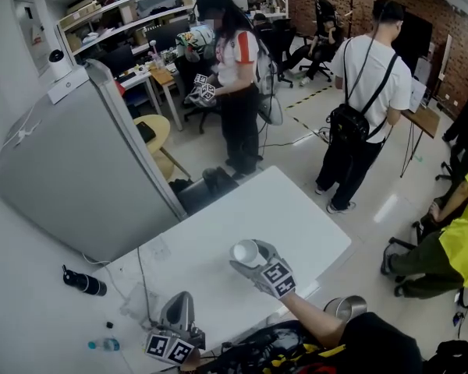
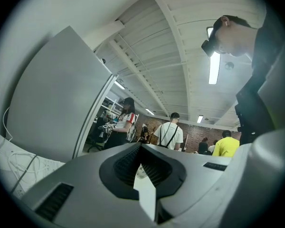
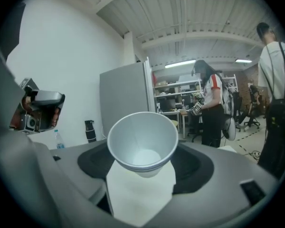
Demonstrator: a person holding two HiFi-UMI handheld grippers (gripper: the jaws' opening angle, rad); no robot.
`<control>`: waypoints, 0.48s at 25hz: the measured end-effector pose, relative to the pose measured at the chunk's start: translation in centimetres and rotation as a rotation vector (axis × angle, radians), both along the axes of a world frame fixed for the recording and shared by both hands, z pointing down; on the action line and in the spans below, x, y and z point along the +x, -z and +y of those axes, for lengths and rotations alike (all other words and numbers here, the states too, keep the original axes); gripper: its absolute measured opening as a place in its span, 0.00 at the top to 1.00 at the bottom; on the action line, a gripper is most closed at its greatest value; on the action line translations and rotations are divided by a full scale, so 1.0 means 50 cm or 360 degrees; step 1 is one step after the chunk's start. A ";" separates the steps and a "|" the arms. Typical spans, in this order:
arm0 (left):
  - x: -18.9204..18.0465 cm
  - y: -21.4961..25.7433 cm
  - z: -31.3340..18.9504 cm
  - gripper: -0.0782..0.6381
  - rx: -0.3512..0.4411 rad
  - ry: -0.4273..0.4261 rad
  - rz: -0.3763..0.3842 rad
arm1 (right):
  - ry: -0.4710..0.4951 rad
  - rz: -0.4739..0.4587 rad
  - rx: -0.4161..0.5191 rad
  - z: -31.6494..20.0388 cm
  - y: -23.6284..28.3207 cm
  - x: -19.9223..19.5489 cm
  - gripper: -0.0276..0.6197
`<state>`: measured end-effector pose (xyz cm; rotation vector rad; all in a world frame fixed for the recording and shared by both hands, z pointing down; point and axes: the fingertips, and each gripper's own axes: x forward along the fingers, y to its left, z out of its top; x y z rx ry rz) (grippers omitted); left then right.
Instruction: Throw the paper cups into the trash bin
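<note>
White paper cups [image 3: 142,144], nested in one stack, sit clamped by their sides between the wide-set jaws of my right gripper [image 1: 251,257] above the white table [image 1: 296,209]. I judge this grip is meant for carrying them to the round metal bin [image 1: 345,308] beside the near corner. Their long axis follows the gripper's line, mouth facing back at me and base pointing away. My left gripper [image 1: 182,301] idles at the table edge, jaws drawn together on nothing.
</note>
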<state>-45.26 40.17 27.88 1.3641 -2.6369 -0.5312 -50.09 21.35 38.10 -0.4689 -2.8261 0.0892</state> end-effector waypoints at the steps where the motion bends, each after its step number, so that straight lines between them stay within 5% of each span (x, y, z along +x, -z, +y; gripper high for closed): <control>1: -0.003 0.003 0.000 0.91 0.0004 -0.0011 -0.0009 | -0.0015 -0.0022 -0.0001 -0.002 0.017 0.005 0.39; 12: -0.057 0.064 -0.005 0.91 0.0055 -0.0126 -0.0145 | -0.0209 -0.0103 0.0027 -0.039 0.089 0.068 0.39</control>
